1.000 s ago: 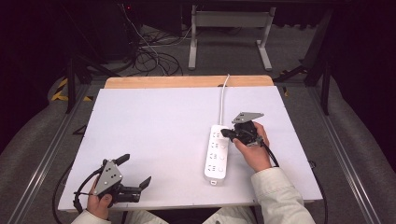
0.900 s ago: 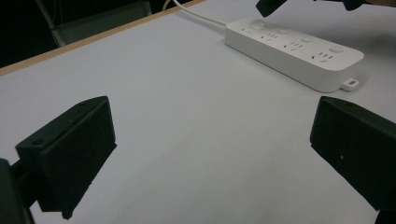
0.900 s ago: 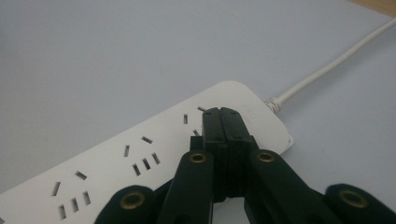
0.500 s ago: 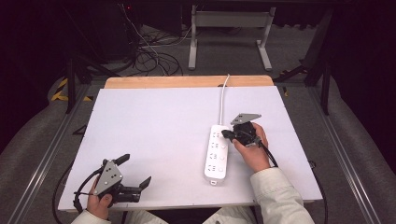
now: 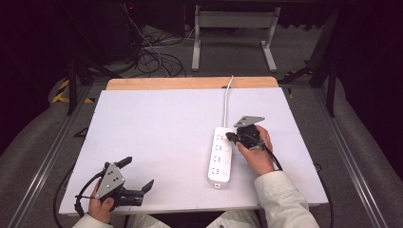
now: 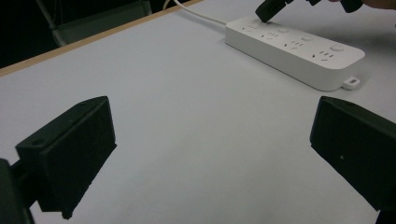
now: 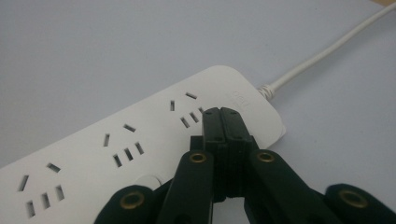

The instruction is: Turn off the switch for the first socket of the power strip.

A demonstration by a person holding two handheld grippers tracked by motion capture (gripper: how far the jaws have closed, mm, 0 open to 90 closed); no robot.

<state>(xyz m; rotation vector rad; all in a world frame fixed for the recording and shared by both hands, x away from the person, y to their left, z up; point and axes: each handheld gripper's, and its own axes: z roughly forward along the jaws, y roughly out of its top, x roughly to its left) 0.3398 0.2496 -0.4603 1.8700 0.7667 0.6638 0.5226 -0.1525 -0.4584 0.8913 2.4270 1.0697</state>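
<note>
Evidently pressing a switch: right gripper (image 7: 223, 114), jaws closed together on nothing, tip down on the far end of the white power strip (image 5: 221, 155), centre-right of the high view, beside the socket group nearest the cord (image 5: 228, 97). Best done by keeping the closed tip square over the round button, pushing straight down, avoiding slots. Left gripper (image 5: 138, 178), lower left of the high view, jaws spread wide, idle over bare table (image 5: 157, 123). Counted: one strip, three socket groups, three round buttons, one cord, two grippers.
</note>
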